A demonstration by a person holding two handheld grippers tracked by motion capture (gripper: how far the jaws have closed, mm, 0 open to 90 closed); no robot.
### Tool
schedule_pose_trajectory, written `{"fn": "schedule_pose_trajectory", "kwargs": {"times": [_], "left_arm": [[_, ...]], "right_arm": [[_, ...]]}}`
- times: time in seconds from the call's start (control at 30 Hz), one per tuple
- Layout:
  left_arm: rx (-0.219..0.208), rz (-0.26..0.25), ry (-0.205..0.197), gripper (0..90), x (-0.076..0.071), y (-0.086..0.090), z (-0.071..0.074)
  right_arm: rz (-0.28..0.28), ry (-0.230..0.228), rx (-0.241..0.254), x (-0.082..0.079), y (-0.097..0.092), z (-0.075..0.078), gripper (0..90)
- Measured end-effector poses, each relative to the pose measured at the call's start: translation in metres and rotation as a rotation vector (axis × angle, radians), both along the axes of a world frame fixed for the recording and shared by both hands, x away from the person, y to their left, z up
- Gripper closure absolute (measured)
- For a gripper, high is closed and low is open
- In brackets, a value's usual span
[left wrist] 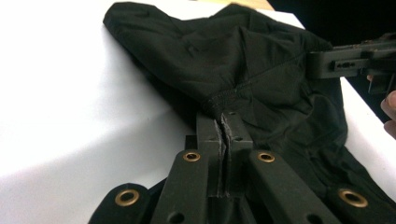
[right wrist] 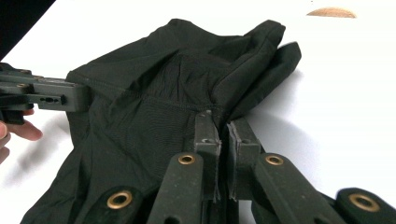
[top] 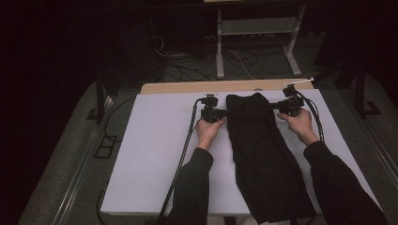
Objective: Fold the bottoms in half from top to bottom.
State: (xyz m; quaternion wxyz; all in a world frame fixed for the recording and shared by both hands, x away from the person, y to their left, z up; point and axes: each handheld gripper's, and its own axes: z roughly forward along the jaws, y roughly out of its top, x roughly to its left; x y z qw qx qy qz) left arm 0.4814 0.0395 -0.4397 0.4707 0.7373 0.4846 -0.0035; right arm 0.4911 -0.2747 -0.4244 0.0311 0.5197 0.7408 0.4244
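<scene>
A black garment (top: pixel 263 154) lies folded lengthwise down the white worktop (top: pixel 155 154), its near end reaching the front edge. The left hand-held gripper (top: pixel 226 112) pinches the cloth's far left edge, jaws closed on a hem. The right hand-held gripper (top: pixel 273 106) clamps the far right edge likewise.

A black garment (top: pixel 263 154) of thin, creased cloth lies folded into a long narrow strip on the white desk (top: pixel 155 154). It runs from near the far edge to the near edge, where it overhangs. Its far end is bunched and wrinkled.
</scene>
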Motion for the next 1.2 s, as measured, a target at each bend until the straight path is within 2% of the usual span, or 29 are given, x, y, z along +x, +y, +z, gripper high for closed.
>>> {"fn": "schedule_pose_trajectory", "kwargs": {"times": [0.3, 0.73, 0.93, 1.2], "left_arm": [[-0.035, -0.011, -0.027, 87.1, -0.014, 0.004, 0.007], [-0.024, -0.063, -0.073, 87.0, -0.035, -0.001, 0.016], [-0.045, -0.054, -0.074, 87.0, -0.042, 0.0, 0.02], [-0.06, -0.08, -0.091, 87.0, -0.053, -0.004, 0.022]], "right_arm": [[0.019, -0.032, 0.049, -0.022, -0.008, 0.004, 83.0], [0.043, -0.084, 0.098, -0.054, -0.015, 0.011, 83.0], [0.037, -0.068, 0.153, -0.061, -0.023, 0.01, 83.0], [0.044, -0.077, 0.171, -0.073, -0.025, 0.012, 83.0]]}}
